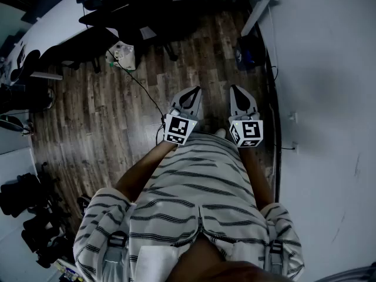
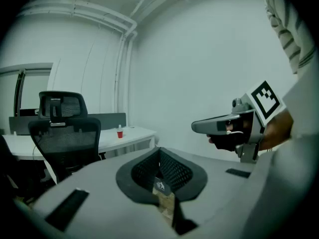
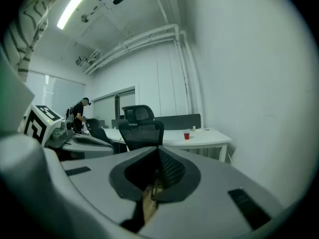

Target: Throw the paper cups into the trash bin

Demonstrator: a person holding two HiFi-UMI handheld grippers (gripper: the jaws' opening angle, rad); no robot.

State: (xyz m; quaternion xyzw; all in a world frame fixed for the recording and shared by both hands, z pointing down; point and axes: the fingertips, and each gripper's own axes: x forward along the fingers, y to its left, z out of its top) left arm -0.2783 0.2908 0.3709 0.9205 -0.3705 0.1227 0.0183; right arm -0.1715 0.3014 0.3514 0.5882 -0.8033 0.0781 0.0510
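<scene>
Task not begun. Left gripper [image 1: 195, 91] and right gripper [image 1: 235, 90]: fingers closed together, nothing held. One red cup [image 3: 186, 136] stands on the far white table [image 3: 213, 134], centre-right of the right gripper view. I can't identify a trash bin.

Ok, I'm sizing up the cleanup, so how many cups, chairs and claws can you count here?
Cup: 1
Chairs: 2
Claws, left claw and right claw, both shut: 2
Total: 5
</scene>
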